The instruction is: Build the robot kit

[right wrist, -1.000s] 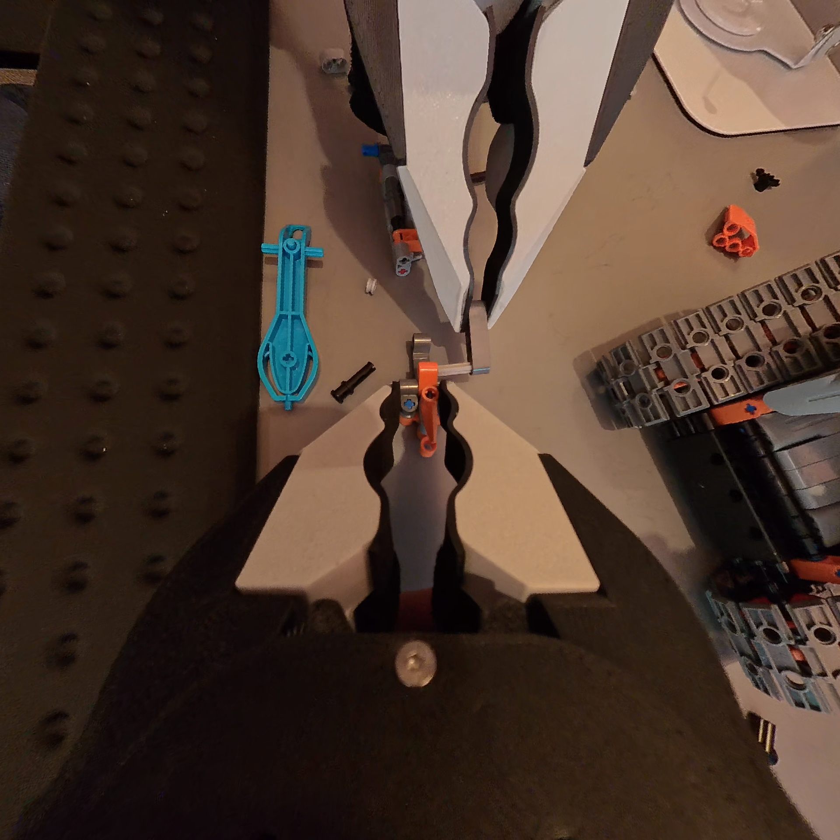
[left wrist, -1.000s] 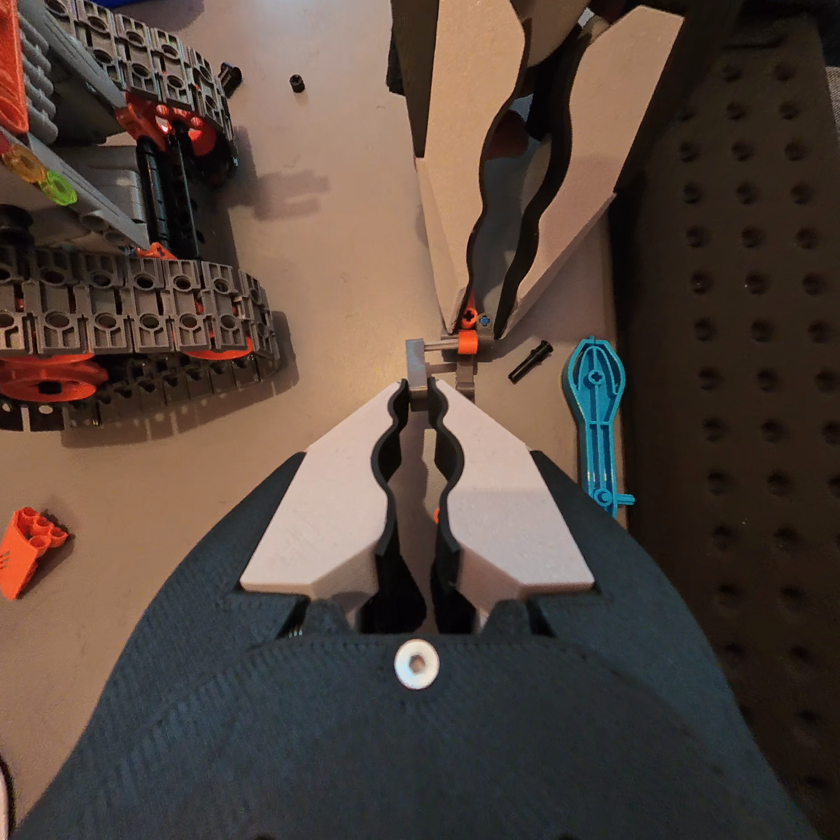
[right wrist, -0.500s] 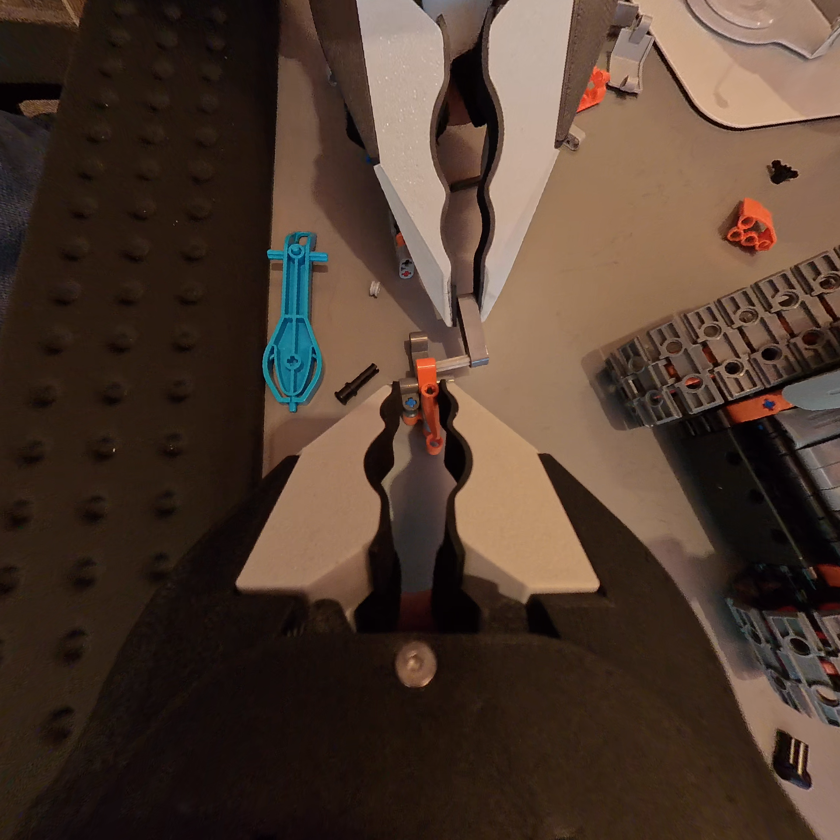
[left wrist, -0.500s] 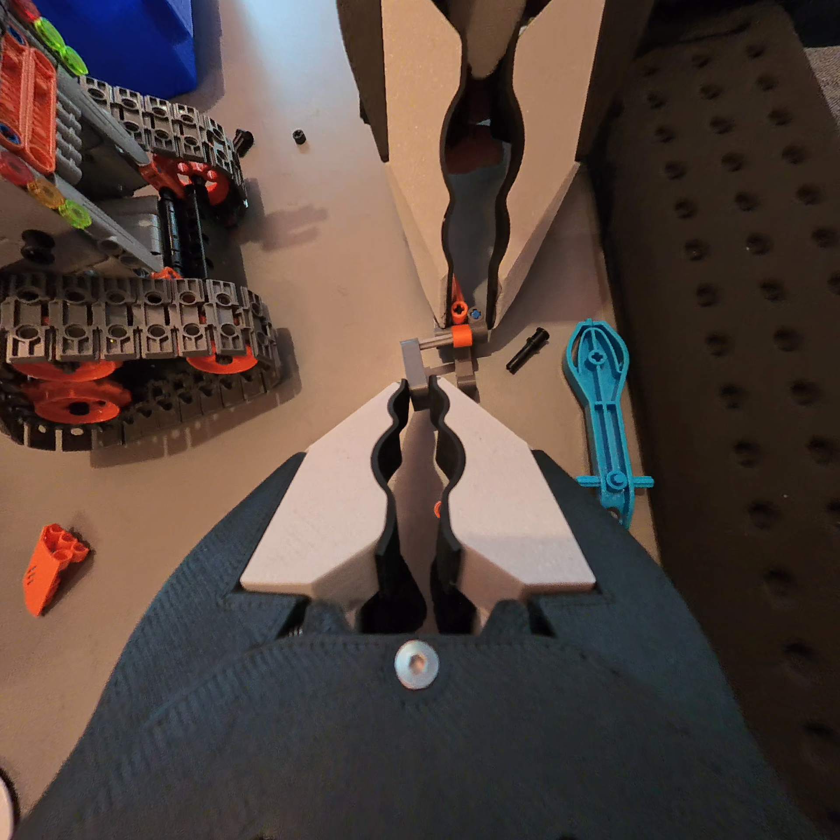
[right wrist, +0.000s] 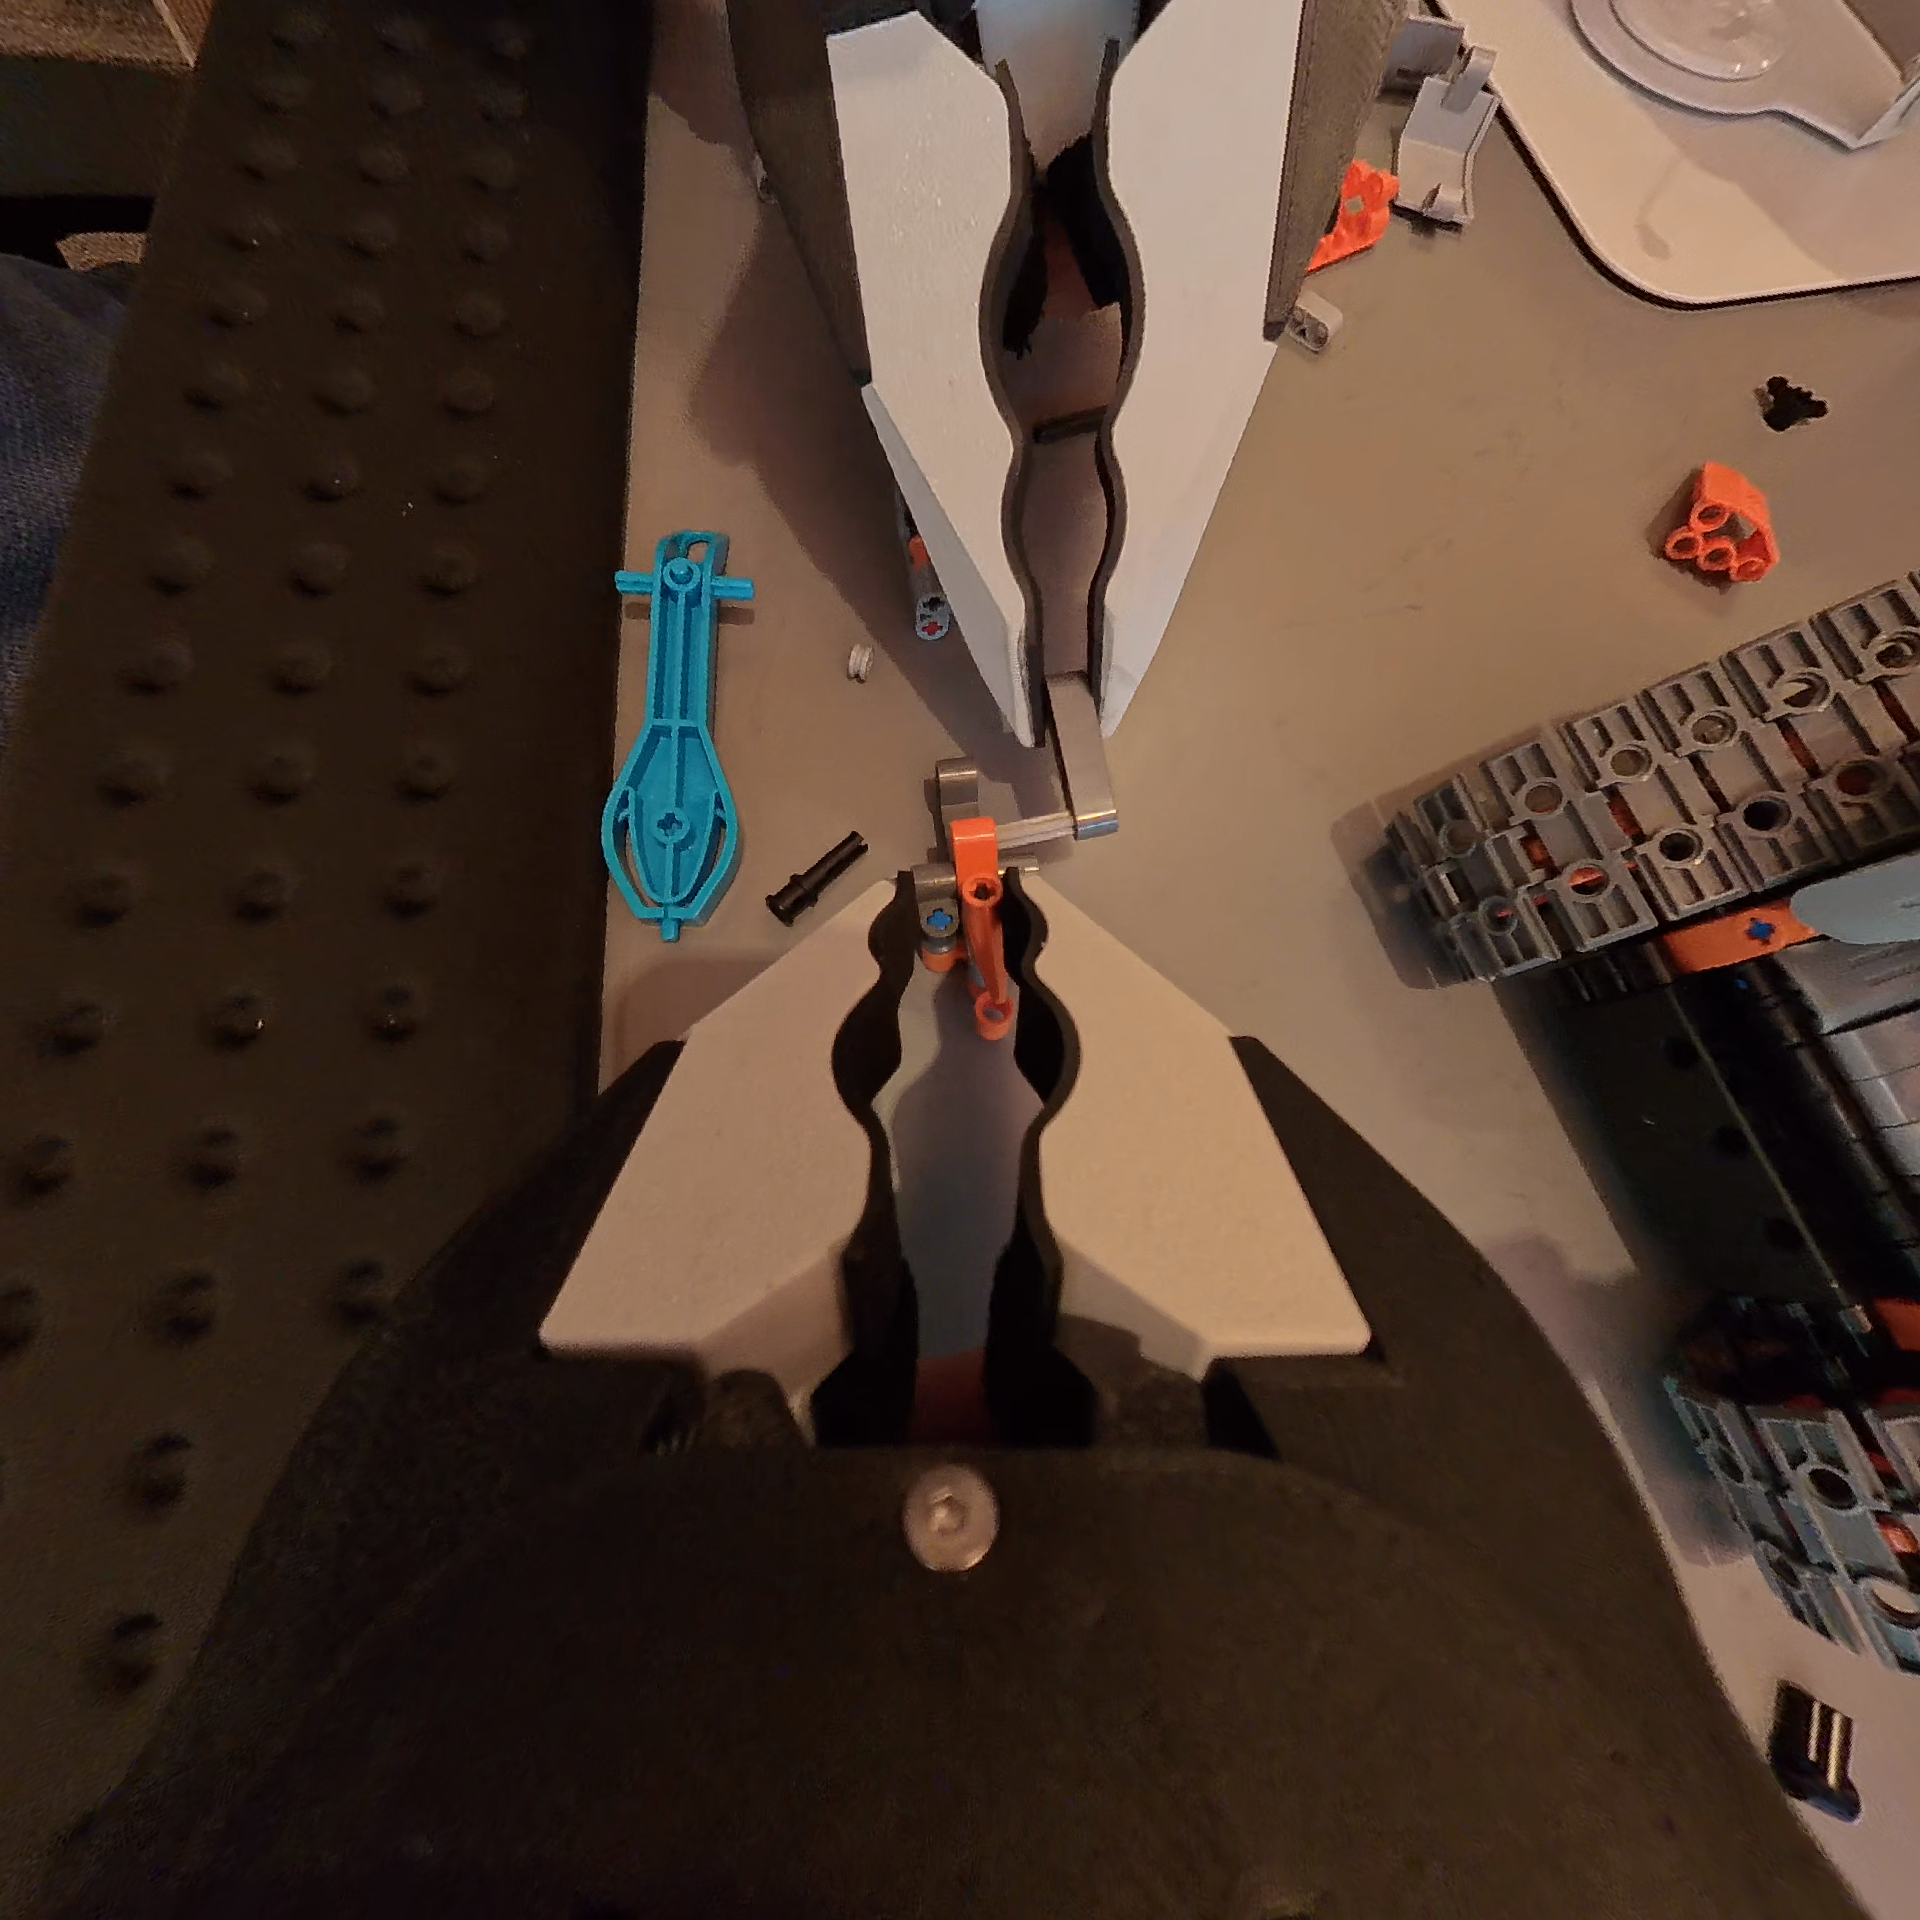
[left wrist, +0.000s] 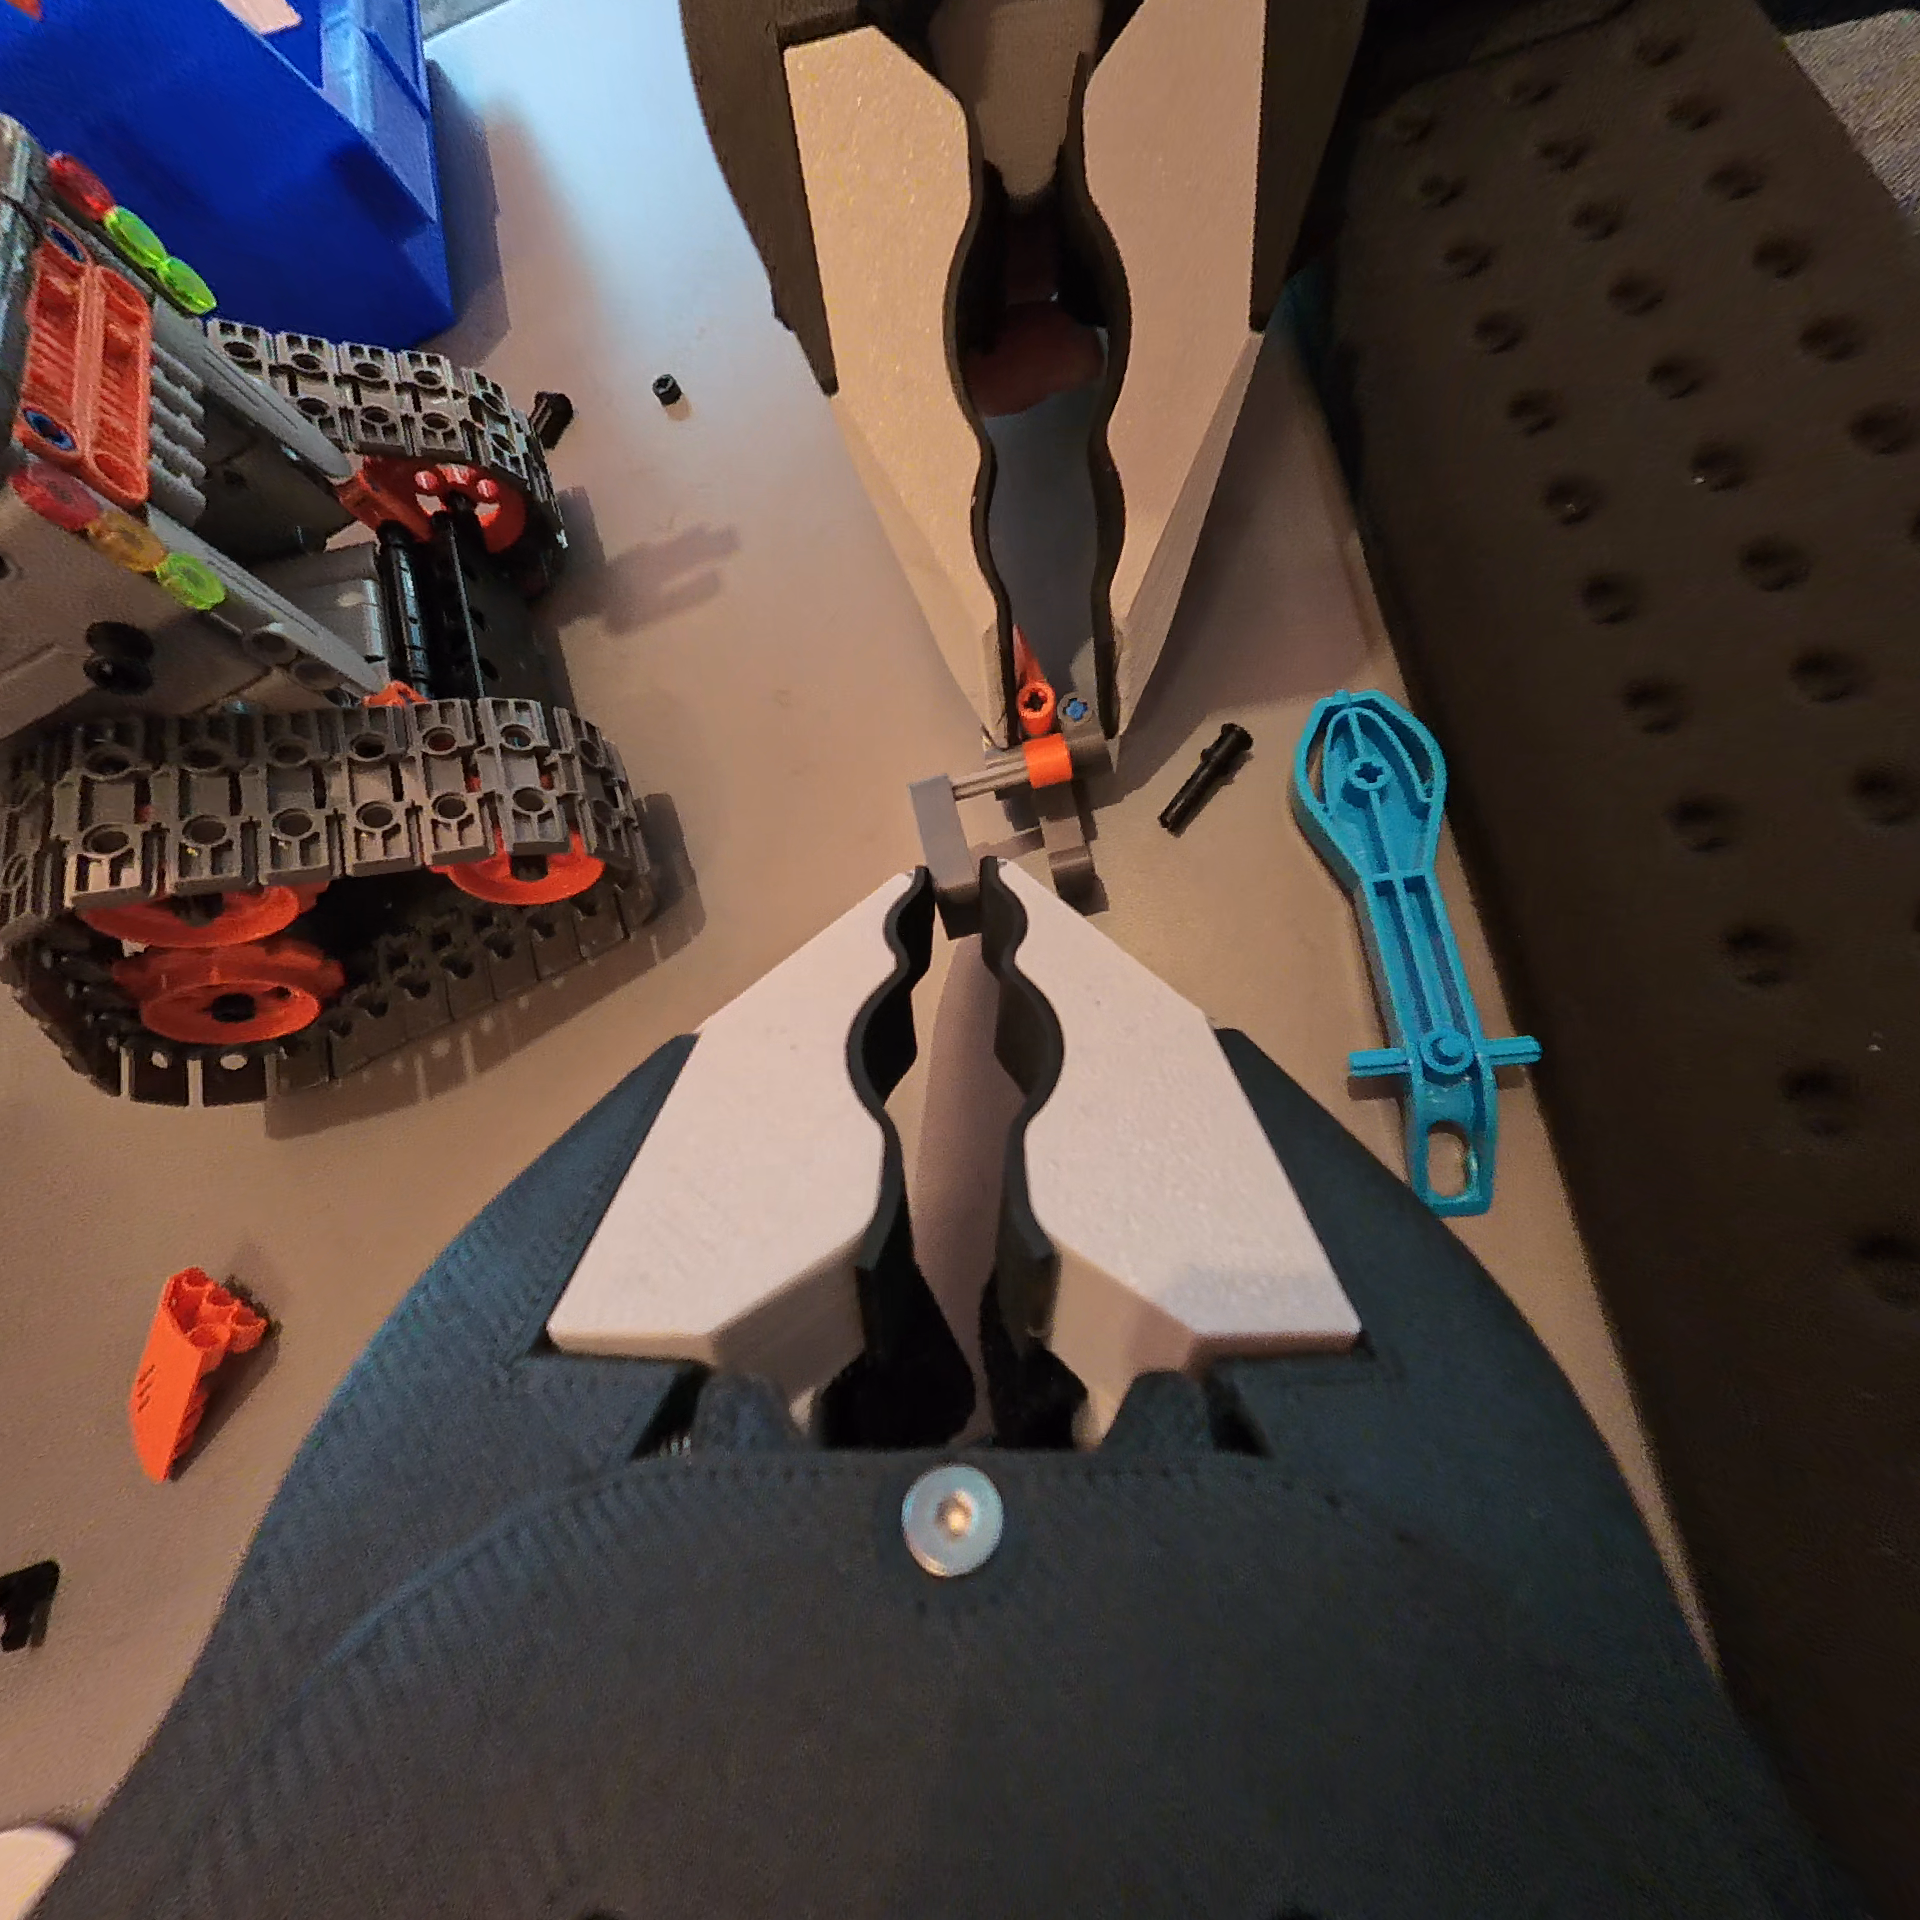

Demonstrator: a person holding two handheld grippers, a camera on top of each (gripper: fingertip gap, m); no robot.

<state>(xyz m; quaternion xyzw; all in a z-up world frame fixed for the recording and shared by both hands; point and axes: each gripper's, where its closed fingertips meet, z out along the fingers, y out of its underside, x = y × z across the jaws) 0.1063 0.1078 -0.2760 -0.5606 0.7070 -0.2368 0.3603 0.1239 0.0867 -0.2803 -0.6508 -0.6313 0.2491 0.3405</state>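
— Pinching a small grey block point(left wrist: 954, 868), the left gripper point(left wrist: 956, 883) has its jaws clamped on the near end of a little crank-shaped assembly point(left wrist: 1013, 805). See it?

— Yes. And the right gripper point(right wrist: 961, 904) faces it tip to tip, jaws closed on the other end, gripping the grey and orange pieces point(right wrist: 961, 914) there. A thin grey rod runs across between the two sets of tips, with an orange collar point(left wrist: 1047, 758) on it.

— So both hold the same small build, just above the table point(left wrist: 810, 644)?

— It sits right between the two pairs of tips. Whether it touches the table I cannot tell.

— What lies about the jaws?

— In the left wrist view, just right of the tips there is a short black pin point(left wrist: 1202, 777), and beyond it a turquoise tool point(left wrist: 1397, 940) near the table's edge, beside a dark studded mat point(left wrist: 1683, 727). Well off to the left stands a tracked toy vehicle point(left wrist: 312, 727) in grey, black and orange, with a blue bin point(left wrist: 260, 156) behind it.

— Anything nearer the body of the left gripper?

— An orange wedge-shaped piece point(left wrist: 187, 1361) lies on the table to its left. In the right wrist view a small white ring point(right wrist: 860, 661) rests near the turquoise tool, left of the far gripper.
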